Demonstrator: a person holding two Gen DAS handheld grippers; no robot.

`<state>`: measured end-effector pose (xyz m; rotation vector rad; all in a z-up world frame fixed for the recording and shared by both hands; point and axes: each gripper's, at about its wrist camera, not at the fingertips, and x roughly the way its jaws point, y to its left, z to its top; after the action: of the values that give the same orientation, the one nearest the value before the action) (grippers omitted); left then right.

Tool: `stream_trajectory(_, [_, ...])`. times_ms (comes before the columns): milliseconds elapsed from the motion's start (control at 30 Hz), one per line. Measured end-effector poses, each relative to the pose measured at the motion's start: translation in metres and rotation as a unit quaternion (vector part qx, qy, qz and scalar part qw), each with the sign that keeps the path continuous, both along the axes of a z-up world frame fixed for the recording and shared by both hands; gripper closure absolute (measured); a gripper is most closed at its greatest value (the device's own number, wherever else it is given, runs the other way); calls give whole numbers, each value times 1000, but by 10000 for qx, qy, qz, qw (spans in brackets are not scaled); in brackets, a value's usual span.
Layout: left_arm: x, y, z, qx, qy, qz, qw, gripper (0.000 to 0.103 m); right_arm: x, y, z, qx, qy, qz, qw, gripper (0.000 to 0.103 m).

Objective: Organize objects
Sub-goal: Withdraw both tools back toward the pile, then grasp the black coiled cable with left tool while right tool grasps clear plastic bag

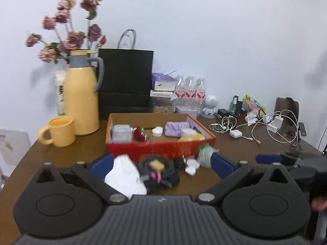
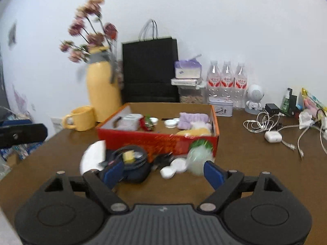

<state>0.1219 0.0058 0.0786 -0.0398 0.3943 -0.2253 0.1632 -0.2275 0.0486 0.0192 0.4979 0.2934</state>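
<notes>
A red cardboard box (image 1: 159,149) (image 2: 143,140) sits mid-table holding a purple cloth (image 1: 176,128) (image 2: 193,120), a white jar lid (image 1: 157,131), a clear case (image 1: 122,133) and a yellow item (image 1: 192,137). In front of it lie a white cloth (image 1: 124,175) (image 2: 94,155), a coiled black cable with a yellow tag (image 1: 156,164) (image 2: 130,156), white caps (image 1: 192,165) (image 2: 175,167) and a green mesh ball (image 1: 205,154) (image 2: 199,159). My left gripper (image 1: 161,165) is open around this pile. My right gripper (image 2: 163,172) is open just before it, and its fingertip shows in the left wrist view (image 1: 269,158).
A yellow thermos (image 1: 81,96) (image 2: 103,89), yellow mug (image 1: 58,133) (image 2: 80,118), flowers (image 1: 67,28), black paper bag (image 1: 125,81) (image 2: 150,69), water bottles (image 1: 190,89) (image 2: 225,79) and a small white robot (image 1: 210,106) (image 2: 254,100) line the back. Tangled white cables and chargers (image 1: 255,126) (image 2: 269,128) lie right.
</notes>
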Motion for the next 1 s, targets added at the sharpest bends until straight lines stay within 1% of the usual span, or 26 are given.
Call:
stream_trajectory(67, [-26, 2, -7, 1, 9, -11, 10000, 0, -34, -3, -9, 257, -63, 25, 9996, 17])
stream_trajectory(133, [-43, 3, -9, 66, 128, -33, 9999, 0, -62, -8, -15, 245, -47, 174, 9995, 17])
stream_trajectory(200, [-55, 5, -9, 132, 86, -66, 9999, 0, -79, -13, -15, 189, 62, 212, 9996, 17])
stream_trajectory(300, [-59, 9, -6, 141, -15, 74, 9999, 0, -93, -24, -5, 53, 160, 211, 9996, 17])
stream_trajectory(433, [-47, 13, -9, -128, 78, 183, 9997, 0, -95, -37, 8, 57, -109, -75, 9999, 17])
stream_trajectory(500, [-34, 13, -16, -234, 203, 165, 9994, 0, -87, -41, 7, 77, -115, -257, 9996, 17])
stream_trajectory(567, [-14, 12, -27, -327, 308, 207, 9988, 1, -71, -42, 1, 139, -5, -425, 9990, 17])
stream_trajectory(633, [9, 10, -38, -410, 390, 331, 9978, 2, -54, -39, -7, 139, 107, -437, 9989, 19])
stream_trajectory(700, [36, 5, -47, -491, 497, 330, 9970, 3, -35, -32, -15, 4, 145, -387, 9991, 19])
stream_trajectory(767, [71, -8, -56, -358, 610, 34, 9975, 1, -15, -26, -21, -158, 129, -466, 9987, 20])
stream_trajectory(833, [99, -21, -66, -130, 578, -185, 9981, 0, 7, -24, -25, -158, 95, -526, 9984, 20])
stream_trajectory(900, [127, -32, -78, 42, 570, -163, 9982, 0, 29, -24, -30, -161, 108, -586, 9981, 20])
stream_trajectory(1000, [167, -40, -95, 64, 813, -202, 9965, 0, 65, -24, -40, -241, 126, -635, 9976, 20])
